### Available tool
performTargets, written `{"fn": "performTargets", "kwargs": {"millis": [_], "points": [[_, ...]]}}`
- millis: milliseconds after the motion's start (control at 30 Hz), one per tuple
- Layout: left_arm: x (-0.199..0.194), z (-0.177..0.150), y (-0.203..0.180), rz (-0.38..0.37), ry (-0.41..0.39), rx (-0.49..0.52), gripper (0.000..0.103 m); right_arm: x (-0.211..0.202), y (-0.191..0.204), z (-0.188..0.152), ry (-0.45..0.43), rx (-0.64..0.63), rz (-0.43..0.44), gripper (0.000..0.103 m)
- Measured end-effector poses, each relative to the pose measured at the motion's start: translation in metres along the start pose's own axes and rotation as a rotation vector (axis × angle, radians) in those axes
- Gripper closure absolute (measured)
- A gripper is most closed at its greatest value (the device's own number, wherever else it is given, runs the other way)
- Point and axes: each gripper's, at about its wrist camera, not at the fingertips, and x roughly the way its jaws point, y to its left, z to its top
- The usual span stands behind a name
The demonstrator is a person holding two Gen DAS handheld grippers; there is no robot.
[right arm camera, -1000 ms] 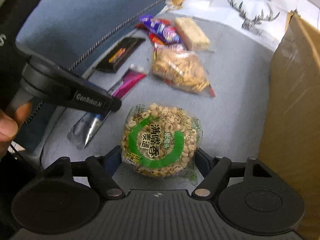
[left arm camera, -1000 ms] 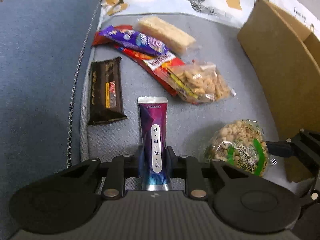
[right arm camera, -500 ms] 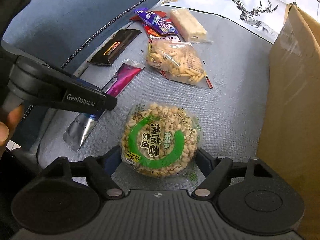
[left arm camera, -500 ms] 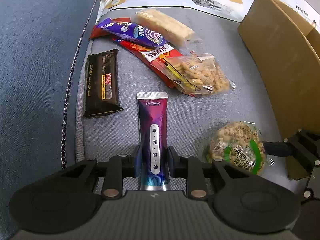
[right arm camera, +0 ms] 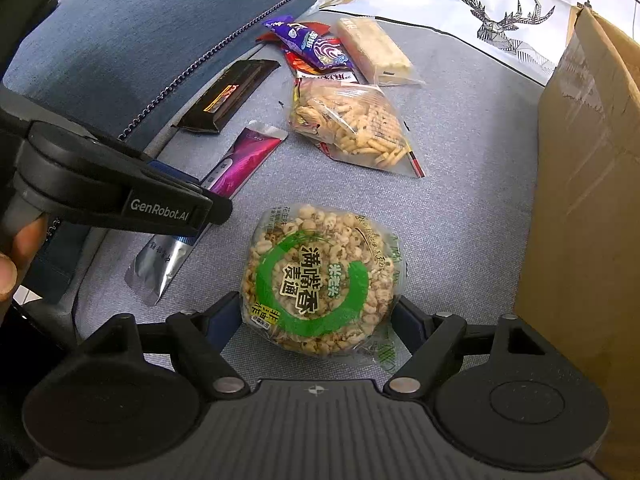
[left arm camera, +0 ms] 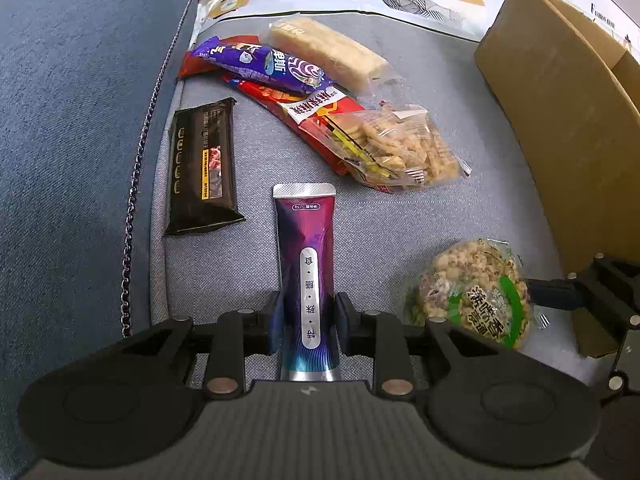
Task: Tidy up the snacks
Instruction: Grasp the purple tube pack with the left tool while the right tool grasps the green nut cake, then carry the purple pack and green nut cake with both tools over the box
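A purple sachet (left arm camera: 306,264) with a silver end lies lengthwise on the grey sofa seat (left arm camera: 248,264). My left gripper (left arm camera: 308,308) is shut on its lower half, one pad on each long edge. A round puffed-grain cake (right arm camera: 316,276) in a clear wrapper with a green ring sits on the seat beside it. My right gripper (right arm camera: 316,306) is shut across its width, jaws wide. One right finger (left arm camera: 554,294) shows against the cake (left arm camera: 472,292) in the left wrist view. In the right wrist view the left gripper (right arm camera: 200,210) covers the middle of the sachet (right arm camera: 248,156).
Farther back lie a black bar (left arm camera: 202,172), a purple wrapper (left arm camera: 260,64), a red pack (left arm camera: 316,108), a clear cracker bag (left arm camera: 400,148) and a pale bar (left arm camera: 328,52). A cardboard box (left arm camera: 560,120) stands at the right. The dark blue sofa arm (left arm camera: 80,120) is at the left.
Both views have shifted only slightly. The sachet and the round cake keep their places between the jaws, and the other snacks have not moved.
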Motion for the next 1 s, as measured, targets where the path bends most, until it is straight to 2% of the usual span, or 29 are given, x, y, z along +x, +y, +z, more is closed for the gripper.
{"fn": "performTargets", "kwargs": {"millis": [133,300,400,633,867,1000], "points": [[0.000,0.000,0.000,0.002,-0.001,0.001,0.073,0.000,0.000,0.000,0.003,-0.006,-0.004,0.022],[-0.001,0.001,0.000,0.001,-0.009,0.001,0.080,-0.002,0.003,-0.002,-0.016,-0.031,-0.021,0.026],[-0.009,0.002,0.001,-0.003,-0.041,-0.015,0.082,-0.010,0.003,-0.001,-0.055,-0.030,-0.033,0.026],[-0.044,0.003,0.006,-0.020,-0.183,-0.073,0.083,-0.057,-0.003,0.002,-0.261,-0.014,-0.053,0.026],[-0.083,0.009,-0.006,-0.036,-0.347,-0.125,0.084,-0.121,-0.023,-0.007,-0.523,0.007,-0.049,0.026],[-0.106,0.016,-0.021,-0.065,-0.443,-0.143,0.084,-0.146,-0.043,-0.014,-0.612,0.019,-0.068,0.026]]}}
